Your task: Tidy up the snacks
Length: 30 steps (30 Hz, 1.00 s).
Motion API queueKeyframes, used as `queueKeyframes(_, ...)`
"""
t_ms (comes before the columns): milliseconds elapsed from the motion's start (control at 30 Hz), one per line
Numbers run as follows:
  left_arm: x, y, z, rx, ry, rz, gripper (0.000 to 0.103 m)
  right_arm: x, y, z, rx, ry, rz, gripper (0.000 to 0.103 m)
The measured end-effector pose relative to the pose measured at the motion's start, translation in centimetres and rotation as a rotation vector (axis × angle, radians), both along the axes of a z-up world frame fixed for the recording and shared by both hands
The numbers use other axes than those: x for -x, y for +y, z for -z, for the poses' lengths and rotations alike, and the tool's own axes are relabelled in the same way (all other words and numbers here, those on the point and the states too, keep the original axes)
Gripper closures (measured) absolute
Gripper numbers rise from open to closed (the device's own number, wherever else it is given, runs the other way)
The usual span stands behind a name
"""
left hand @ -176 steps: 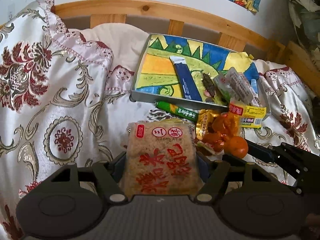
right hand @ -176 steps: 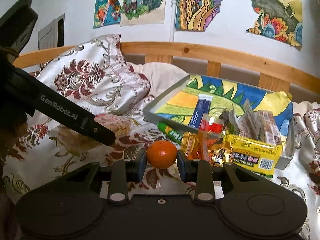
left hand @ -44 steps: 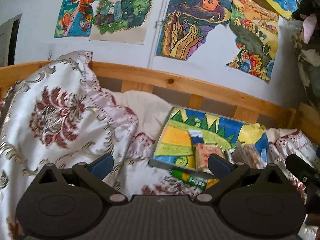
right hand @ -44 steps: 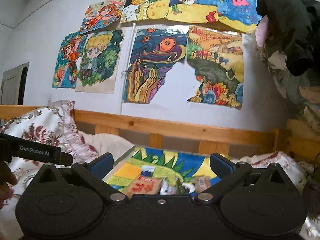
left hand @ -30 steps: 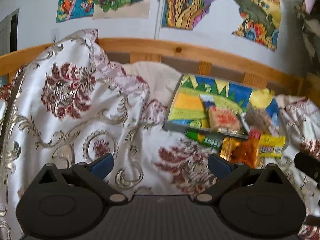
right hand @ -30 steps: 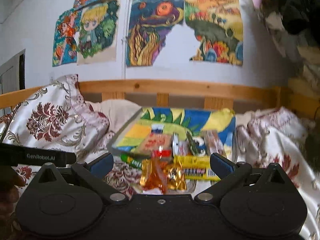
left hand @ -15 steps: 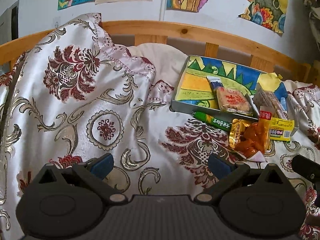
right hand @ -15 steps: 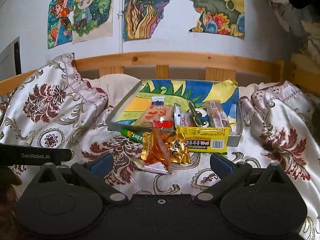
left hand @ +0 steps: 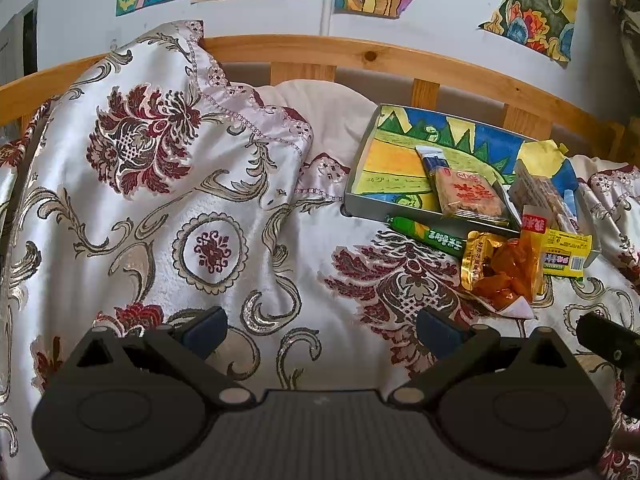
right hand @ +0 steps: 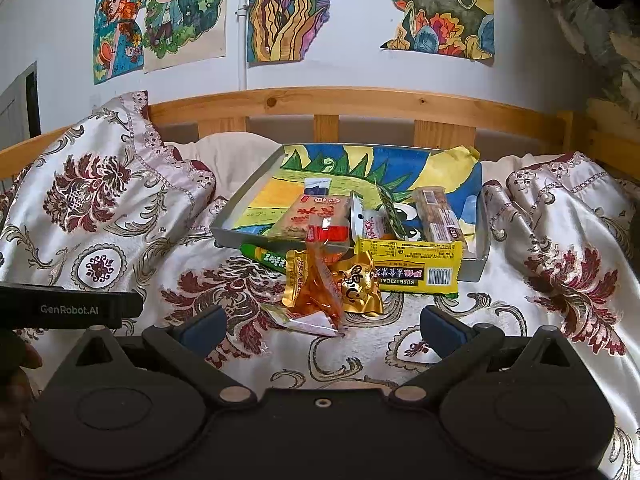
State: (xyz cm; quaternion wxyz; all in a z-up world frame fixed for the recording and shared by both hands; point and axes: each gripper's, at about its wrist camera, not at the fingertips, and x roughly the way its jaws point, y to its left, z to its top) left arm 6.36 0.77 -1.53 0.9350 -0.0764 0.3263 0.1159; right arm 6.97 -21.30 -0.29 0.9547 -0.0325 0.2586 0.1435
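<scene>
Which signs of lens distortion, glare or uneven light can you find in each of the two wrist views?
Left wrist view: the wooden headboard rail bows into an arch, the corners are vignetted black, and the satin bedspread shines. Right wrist view: the same barrel bend in the rail, glare on the gold snack wrapper, and the right gripper in dull shade.

A: What is showing on the left gripper (left hand: 320,330)?
B: Black linkages, silver rivets, blue pads (left hand: 206,326).
A: And at nine o'clock from the right gripper (right hand: 320,326)?
B: White "GenRobot.AI" lettering is showing on black.
</scene>
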Motion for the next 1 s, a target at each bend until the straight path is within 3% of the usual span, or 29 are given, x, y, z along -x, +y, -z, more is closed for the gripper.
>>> queueKeyframes(1000,-1.5,-0.7,-0.6,-0.021,-0.012,0.017,0.001,-0.7,-0.6,0.0,-0.043,0.024,0.025,0.001)
